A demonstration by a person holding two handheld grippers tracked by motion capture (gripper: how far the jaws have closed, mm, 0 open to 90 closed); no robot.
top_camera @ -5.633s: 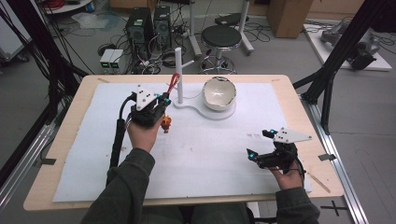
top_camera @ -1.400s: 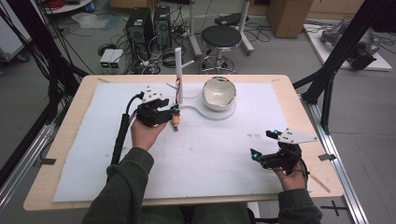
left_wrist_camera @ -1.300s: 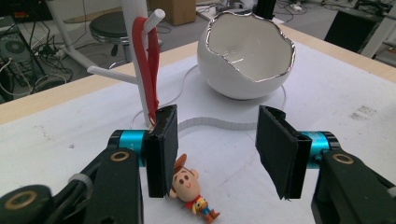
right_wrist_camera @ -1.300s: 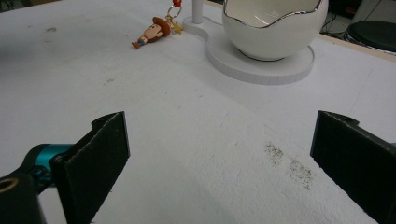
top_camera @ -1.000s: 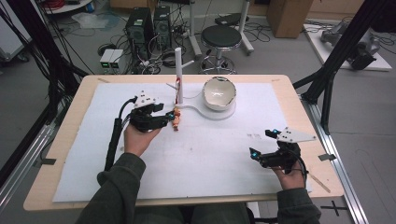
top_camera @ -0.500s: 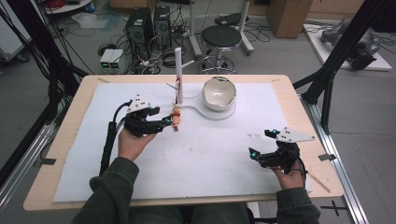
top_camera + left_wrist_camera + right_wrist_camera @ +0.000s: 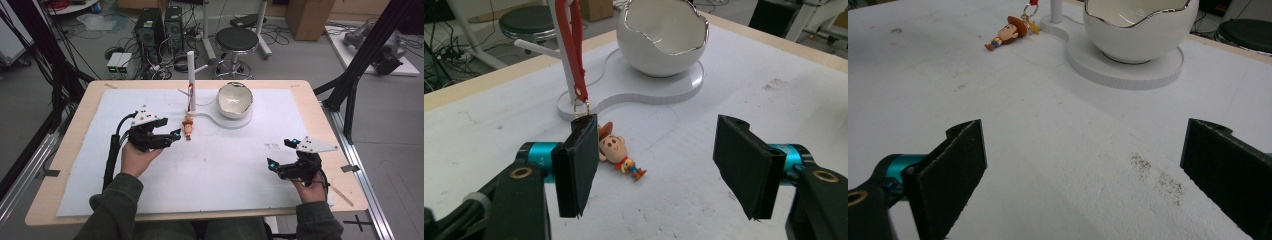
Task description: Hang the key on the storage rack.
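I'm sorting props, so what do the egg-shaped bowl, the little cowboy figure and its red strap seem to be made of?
The bowl looks like glazed white ceramic: glossy, with a metallic-looking jagged rim. The cowboy figure seems to be painted plastic or rubber, smooth and matte. The red strap looks like flexible faux leather or silicone, ending in a gold-coloured ring.

A small cowboy doll keychain (image 7: 618, 153) with a brown hat, yellow shirt and orange boots lies flat on its back on the white table cover, its gold ring clipped to a hanging red strap (image 7: 575, 55).
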